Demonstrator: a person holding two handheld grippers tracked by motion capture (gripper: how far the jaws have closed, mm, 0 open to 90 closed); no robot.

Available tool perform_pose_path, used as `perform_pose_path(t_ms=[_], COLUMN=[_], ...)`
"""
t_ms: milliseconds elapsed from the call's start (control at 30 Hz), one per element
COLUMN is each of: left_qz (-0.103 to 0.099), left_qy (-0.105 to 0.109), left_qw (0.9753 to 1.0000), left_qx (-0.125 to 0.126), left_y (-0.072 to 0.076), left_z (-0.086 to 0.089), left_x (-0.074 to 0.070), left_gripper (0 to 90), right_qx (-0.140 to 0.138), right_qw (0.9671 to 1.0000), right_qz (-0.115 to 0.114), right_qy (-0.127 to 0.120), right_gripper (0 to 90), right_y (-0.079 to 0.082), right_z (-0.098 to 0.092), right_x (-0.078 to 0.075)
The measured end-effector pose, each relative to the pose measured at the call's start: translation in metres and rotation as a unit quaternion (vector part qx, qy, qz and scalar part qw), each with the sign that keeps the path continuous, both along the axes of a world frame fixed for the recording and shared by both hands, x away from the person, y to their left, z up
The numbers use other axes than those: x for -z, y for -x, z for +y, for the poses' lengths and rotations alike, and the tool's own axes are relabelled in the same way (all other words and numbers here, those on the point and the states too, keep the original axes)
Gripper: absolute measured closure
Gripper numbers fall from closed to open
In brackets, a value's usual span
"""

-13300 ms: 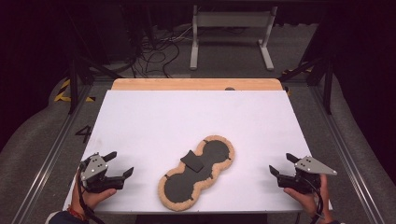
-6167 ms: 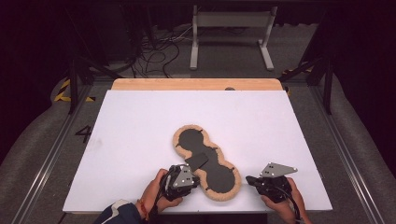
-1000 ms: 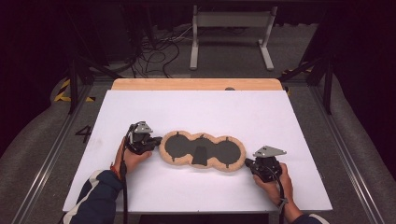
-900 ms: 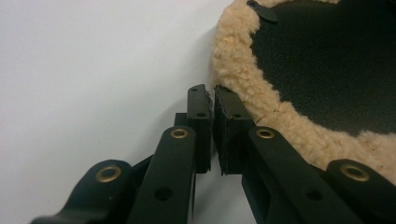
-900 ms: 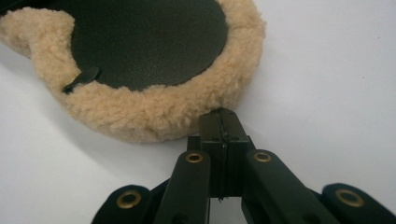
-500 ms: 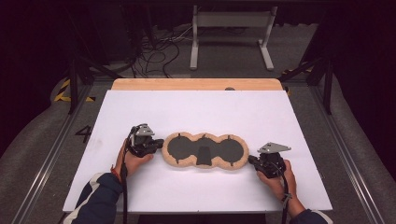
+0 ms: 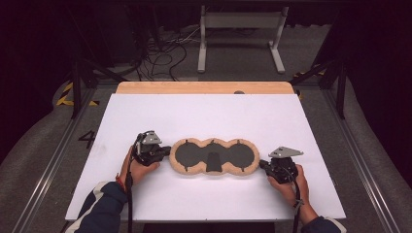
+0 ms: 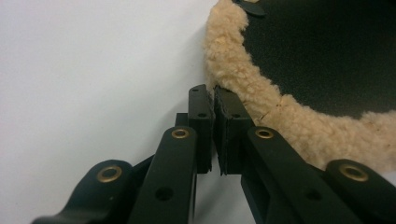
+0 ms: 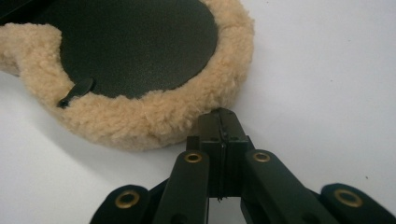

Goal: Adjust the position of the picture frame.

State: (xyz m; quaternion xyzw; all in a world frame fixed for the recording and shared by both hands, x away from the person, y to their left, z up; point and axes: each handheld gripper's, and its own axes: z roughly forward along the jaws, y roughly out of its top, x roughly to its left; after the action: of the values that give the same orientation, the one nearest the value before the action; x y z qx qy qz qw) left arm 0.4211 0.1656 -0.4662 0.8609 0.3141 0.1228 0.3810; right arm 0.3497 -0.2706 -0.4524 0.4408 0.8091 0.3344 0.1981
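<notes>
A three-lobed pad (image 7: 189,155) with a tan fleece rim and dark inner face lies flat across the white table (image 7: 204,111); a small dark flap (image 7: 212,163) sits in its middle lobe. My left gripper (image 7: 166,151) is at the pad's left end. In the left gripper view its jaws (image 8: 214,93) are shut to a thin slit, tips against the fleece rim (image 8: 243,88). At the pad's right end is my right gripper (image 7: 263,165). The right gripper view shows it (image 9: 220,116) shut tight, tips touching the fleece (image 9: 140,126), nothing visible between them.
A wooden strip (image 7: 204,87) runs along the table's far edge. Beyond it, on the floor, stand a metal frame (image 7: 238,29) and loose cables (image 7: 165,48). Metal rails flank the table on both sides.
Over the last second the pad has shifted slightly to the right, and both grippers have moved with it, staying at its two ends.
</notes>
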Motion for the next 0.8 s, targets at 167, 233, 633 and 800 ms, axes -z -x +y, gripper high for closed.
perform_pose_path(t_ms=[167,233,633,800], left_qz=[-0.002,-0.007,-0.011,-0.029], left_qy=[0.000,-0.003,0.008,0.021], left_qw=[1.0000,1.0000,0.9999,0.9992], left_qx=[-0.003,0.000,0.004,0.018], left_y=[0.003,0.003,0.007,0.017], left_z=[-0.001,-0.001,0.009,0.015], left_x=[0.001,0.000,-0.005,-0.016], left_gripper=[85.7,86.2,70.1,65.4], right_qx=[-0.004,-0.005,-0.019,-0.033], right_qw=[0.9999,0.9999,0.9992,0.9988], right_qz=[0.002,0.001,0.015,0.006], right_qy=[-0.009,-0.009,-0.033,-0.036], right_gripper=[90.0,90.0,87.9,87.0], right_y=[-0.003,-0.003,-0.004,-0.001], right_z=[-0.004,-0.004,-0.014,-0.015], right_x=[0.001,0.001,0.001,-0.003])
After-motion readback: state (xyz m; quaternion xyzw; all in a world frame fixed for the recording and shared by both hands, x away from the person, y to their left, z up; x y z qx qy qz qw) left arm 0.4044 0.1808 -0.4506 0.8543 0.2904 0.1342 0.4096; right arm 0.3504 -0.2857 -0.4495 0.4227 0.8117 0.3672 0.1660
